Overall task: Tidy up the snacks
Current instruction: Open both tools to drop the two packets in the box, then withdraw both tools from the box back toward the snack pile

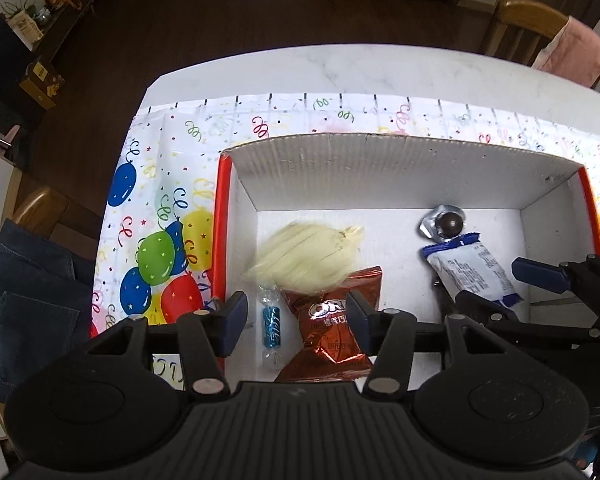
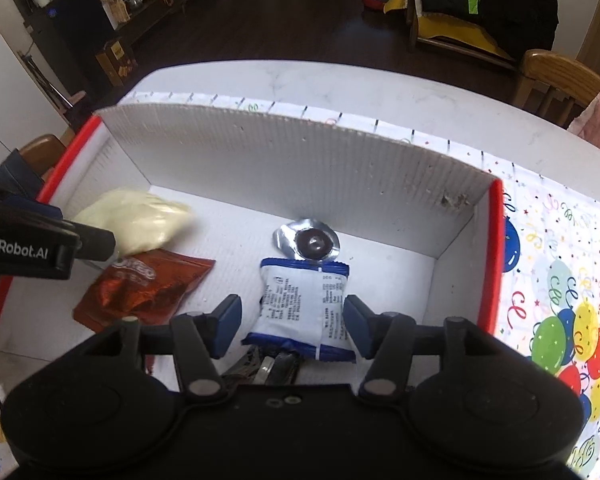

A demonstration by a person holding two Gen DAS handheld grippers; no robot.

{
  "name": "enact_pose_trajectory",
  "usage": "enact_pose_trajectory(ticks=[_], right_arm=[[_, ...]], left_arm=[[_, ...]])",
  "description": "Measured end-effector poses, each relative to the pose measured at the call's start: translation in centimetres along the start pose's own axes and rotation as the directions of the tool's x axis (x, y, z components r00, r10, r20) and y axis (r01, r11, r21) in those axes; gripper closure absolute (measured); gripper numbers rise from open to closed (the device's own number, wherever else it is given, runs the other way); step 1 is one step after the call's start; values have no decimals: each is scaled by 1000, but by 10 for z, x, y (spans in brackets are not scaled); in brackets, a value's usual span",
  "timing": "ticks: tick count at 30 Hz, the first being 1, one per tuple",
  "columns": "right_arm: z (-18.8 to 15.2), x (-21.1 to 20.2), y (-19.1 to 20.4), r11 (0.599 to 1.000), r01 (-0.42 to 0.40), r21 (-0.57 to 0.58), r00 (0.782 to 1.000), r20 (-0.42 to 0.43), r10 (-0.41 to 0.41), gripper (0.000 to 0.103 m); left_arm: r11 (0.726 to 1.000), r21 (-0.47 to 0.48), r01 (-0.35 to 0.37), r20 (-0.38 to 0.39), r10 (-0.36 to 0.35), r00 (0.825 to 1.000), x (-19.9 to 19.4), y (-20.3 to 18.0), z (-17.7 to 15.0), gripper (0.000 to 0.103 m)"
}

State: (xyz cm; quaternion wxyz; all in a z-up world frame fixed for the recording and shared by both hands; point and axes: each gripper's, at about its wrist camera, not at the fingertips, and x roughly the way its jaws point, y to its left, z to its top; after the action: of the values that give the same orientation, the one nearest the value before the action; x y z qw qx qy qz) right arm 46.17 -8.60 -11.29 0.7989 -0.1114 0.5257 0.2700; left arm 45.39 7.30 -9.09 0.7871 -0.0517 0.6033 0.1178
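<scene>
With both sets of jaws spread and pinching nothing, we lift the left gripper (image 1: 296, 322) and right gripper (image 2: 292, 326) straight up so the shiny red-brown snack bag (image 1: 332, 328) and white-and-blue snack packet (image 2: 304, 308) stay flat inside the white cardboard box with red edges (image 2: 300, 168).

Your red Oreo packet (image 1: 332, 332) loses its near end behind the left gripper's body. The pale yellow packet (image 1: 308, 258) is blurred. Something dark under the blue-and-white packet (image 2: 306, 306) stays unidentifiable.
</scene>
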Motion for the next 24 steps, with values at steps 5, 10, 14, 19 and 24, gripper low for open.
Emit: enact_pose_trajectory(ticks=[5, 10, 14, 19, 24], right_arm=[[-4, -25, 0, 1000, 1, 16, 999, 44, -1, 40], [-14, -52, 6, 999, 7, 37, 996, 89, -10, 39], [-23, -77, 15, 999, 10, 47, 992, 125, -16, 32], [-35, -103, 31, 998, 13, 62, 986, 163, -23, 28], [-50, -125, 49, 997, 4, 75, 979, 202, -19, 22]], left_arm=[[999, -14, 32, 52, -31, 998, -19, 5, -12, 50], [998, -9, 64, 109, -63, 992, -41, 10, -29, 50], [995, -2, 99, 148, -98, 984, -59, 16, -42, 50], [990, 9, 139, 195, -138, 971, -80, 25, -63, 50], [986, 34, 165, 242, -169, 955, -102, 37, -85, 49]])
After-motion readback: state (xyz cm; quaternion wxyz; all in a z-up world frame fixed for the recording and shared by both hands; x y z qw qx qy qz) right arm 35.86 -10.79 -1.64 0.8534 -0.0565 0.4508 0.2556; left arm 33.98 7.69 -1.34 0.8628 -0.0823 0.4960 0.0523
